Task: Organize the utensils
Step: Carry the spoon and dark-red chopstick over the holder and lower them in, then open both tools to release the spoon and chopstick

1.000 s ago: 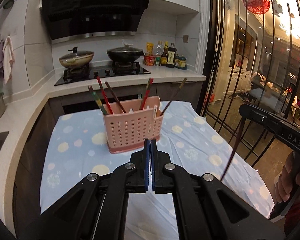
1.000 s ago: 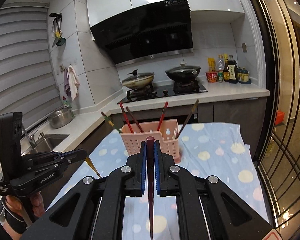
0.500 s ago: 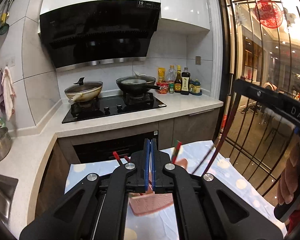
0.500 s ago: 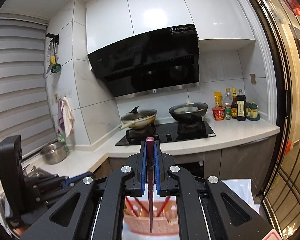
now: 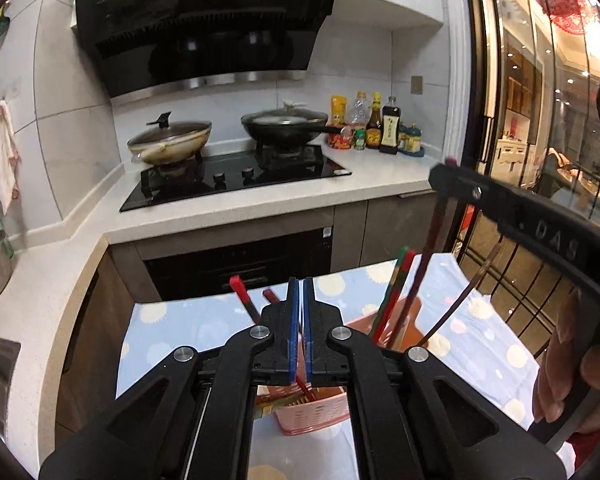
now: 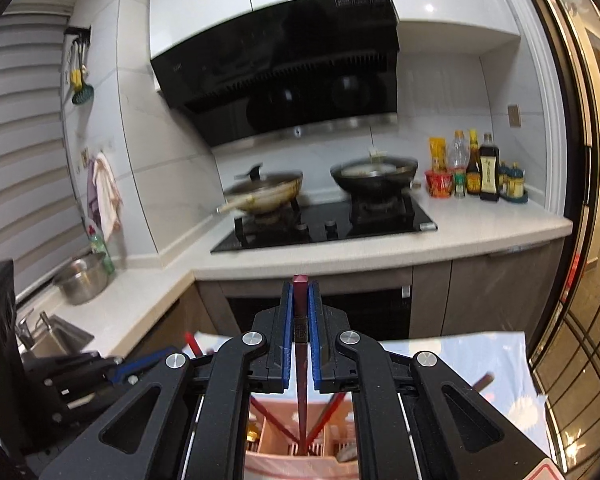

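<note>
A pink slotted basket (image 5: 312, 416) stands on the blue dotted tablecloth (image 5: 188, 320), with several red, green and dark chopsticks (image 5: 396, 292) leaning in it. My left gripper (image 5: 300, 284) hovers just above its near side, shut with nothing between the pads. To the right, my right gripper (image 5: 444, 174) is shut on a dark red chopstick (image 5: 430, 256) that slants down into the basket. In the right wrist view that chopstick (image 6: 300, 344) is pinched upright in the right gripper (image 6: 300, 286), its lower end over the basket (image 6: 332, 438). The left gripper (image 6: 152, 360) shows at lower left.
Beyond the table runs a white counter (image 5: 260, 204) with a black hob, two lidded woks (image 5: 168, 144) and sauce bottles (image 5: 380, 128). A steel pot (image 6: 80, 278) and sink sit at the left. A glass door with black bars (image 5: 540, 80) closes the right side.
Both grippers moved forward over the table. The basket slid from mid-view to right beneath them, and the right gripper's chopstick now hangs over the basket.
</note>
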`<act>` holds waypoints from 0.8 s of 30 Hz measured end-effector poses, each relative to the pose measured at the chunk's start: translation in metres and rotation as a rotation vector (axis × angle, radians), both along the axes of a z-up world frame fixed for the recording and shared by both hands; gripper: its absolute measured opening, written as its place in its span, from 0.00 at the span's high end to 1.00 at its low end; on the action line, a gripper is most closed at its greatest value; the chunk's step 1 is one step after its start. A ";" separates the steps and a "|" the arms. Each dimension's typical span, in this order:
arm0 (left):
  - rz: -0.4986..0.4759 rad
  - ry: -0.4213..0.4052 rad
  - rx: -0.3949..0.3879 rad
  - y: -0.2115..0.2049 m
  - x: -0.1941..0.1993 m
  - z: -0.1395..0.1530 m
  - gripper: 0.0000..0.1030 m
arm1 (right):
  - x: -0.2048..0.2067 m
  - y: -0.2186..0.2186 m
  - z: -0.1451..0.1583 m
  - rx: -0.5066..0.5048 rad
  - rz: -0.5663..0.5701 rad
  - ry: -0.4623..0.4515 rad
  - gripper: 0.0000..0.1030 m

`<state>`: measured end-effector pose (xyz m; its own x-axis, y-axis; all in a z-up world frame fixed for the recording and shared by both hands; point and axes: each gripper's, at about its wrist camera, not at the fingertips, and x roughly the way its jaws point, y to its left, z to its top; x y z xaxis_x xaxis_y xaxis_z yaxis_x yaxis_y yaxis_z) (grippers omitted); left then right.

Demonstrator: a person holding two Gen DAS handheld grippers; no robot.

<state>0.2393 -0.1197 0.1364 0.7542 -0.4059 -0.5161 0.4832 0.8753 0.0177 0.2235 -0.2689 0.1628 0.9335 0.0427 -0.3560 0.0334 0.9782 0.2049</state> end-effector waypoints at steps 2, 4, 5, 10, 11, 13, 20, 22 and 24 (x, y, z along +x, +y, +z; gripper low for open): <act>0.026 0.020 0.004 0.001 -0.002 -0.004 0.74 | -0.005 0.002 -0.006 -0.009 -0.006 0.015 0.84; 0.069 -0.017 0.005 0.005 -0.012 -0.004 0.33 | -0.018 0.003 -0.007 -0.031 -0.016 0.003 0.71; 0.095 -0.050 0.009 0.007 -0.020 -0.003 0.21 | -0.025 0.005 -0.008 -0.039 -0.022 -0.005 0.63; 0.113 -0.084 -0.002 0.017 -0.050 0.001 0.12 | -0.071 0.009 -0.015 -0.054 -0.029 0.003 0.46; 0.122 -0.084 -0.003 0.019 -0.058 0.001 0.11 | -0.078 0.010 -0.018 -0.050 -0.023 0.013 0.44; 0.126 -0.083 -0.007 0.022 -0.069 0.000 0.08 | -0.096 0.012 -0.027 -0.045 -0.025 0.041 0.41; 0.133 -0.045 -0.011 0.032 -0.108 -0.011 0.07 | -0.139 0.014 -0.051 0.003 -0.024 0.134 0.38; 0.138 -0.033 -0.010 0.034 -0.116 -0.014 0.07 | -0.149 0.015 -0.057 0.009 -0.033 0.149 0.38; 0.138 -0.019 -0.017 0.036 -0.123 -0.017 0.07 | -0.158 0.018 -0.060 0.012 -0.032 0.159 0.38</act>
<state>0.1160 -0.0841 0.1197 0.8131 -0.3060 -0.4952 0.3578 0.9338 0.0104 0.0654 -0.2512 0.1029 0.8661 0.0190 -0.4995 0.0975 0.9736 0.2062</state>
